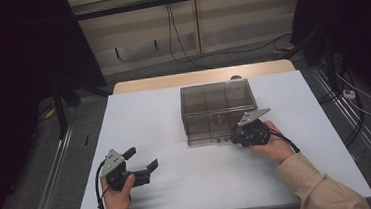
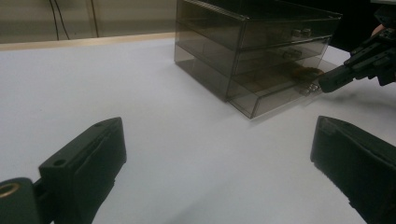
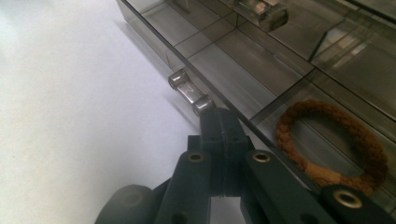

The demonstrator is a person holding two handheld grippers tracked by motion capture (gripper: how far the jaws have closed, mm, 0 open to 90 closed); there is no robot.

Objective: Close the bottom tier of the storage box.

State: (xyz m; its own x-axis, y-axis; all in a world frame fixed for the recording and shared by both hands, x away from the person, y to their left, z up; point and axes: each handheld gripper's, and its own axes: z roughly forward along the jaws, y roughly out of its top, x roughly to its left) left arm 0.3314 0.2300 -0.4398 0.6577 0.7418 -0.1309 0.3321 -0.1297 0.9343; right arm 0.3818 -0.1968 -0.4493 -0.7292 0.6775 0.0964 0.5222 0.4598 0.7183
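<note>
Two tools: right tool (image 3: 219,126) clenched at bottom drawer's handle (image 3: 190,92); left tool (image 1: 140,160) released, well left of drawer box (image 1: 218,109).
Desk (image 1: 149,117): carries box.
Drawer: brown ring (image 3: 329,144) inside.

Smoky clear drawer box (image 1: 217,109) w/ silver handle (image 3: 190,92), brown braided ring (image 3: 332,143), white table (image 1: 180,185), black right gripper (image 3: 219,122).

The drawer unit (image 1: 218,111) is smoky, glossy clear plastic with shiny metal bar handles (image 3: 190,92). The brown ring (image 3: 332,144) looks rough and braided, like cord. The table top (image 1: 150,122) is smooth matt white; the grippers' jaws are matt black plastic.
</note>
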